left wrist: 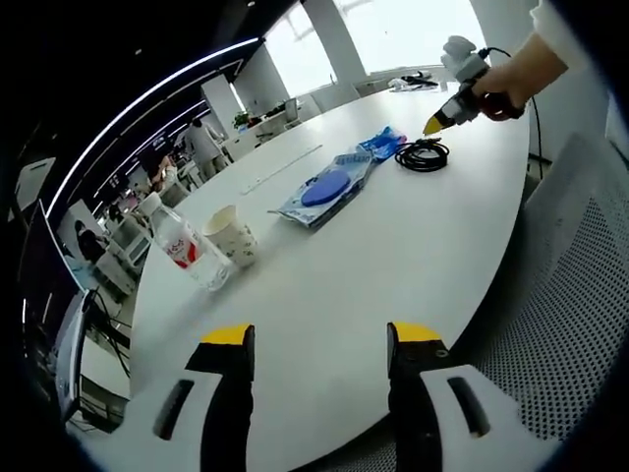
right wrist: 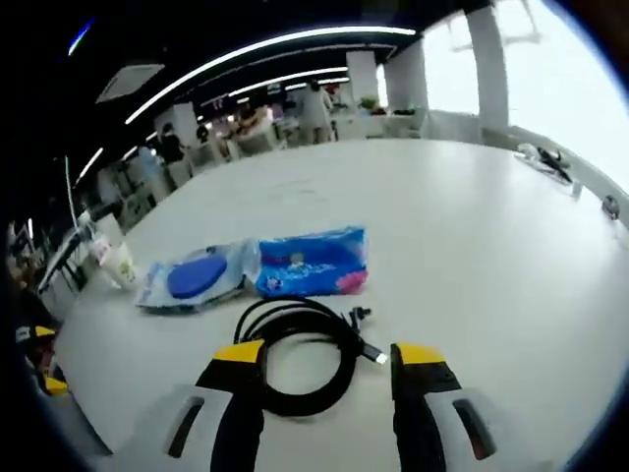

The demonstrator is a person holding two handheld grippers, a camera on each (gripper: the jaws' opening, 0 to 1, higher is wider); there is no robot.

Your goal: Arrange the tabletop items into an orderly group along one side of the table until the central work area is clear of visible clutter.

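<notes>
On the white table point(left wrist: 393, 256) lie a water bottle point(left wrist: 184, 246) with a red label, a paper cup point(left wrist: 232, 236), a clear pouch with a blue disc point(left wrist: 329, 187), a blue wipes packet point(left wrist: 385, 144) and a coiled black cable point(left wrist: 422, 154). My left gripper point(left wrist: 319, 339) stands open over bare table near the front edge. My right gripper point(right wrist: 319, 356) is open, its jaws on either side of the black cable coil point(right wrist: 300, 354). Behind the coil lie the wipes packet point(right wrist: 313, 261) and the blue-disc pouch point(right wrist: 195, 277). The right gripper point(left wrist: 439, 121), held by a hand, hovers just above the cable in the left gripper view.
A mesh-backed chair point(left wrist: 570, 295) stands by the table's right edge. The bottle and cup point(right wrist: 116, 264) sit at the far left in the right gripper view. Desks and people fill the office behind. Small dark items point(right wrist: 550, 162) rest at the table's far end.
</notes>
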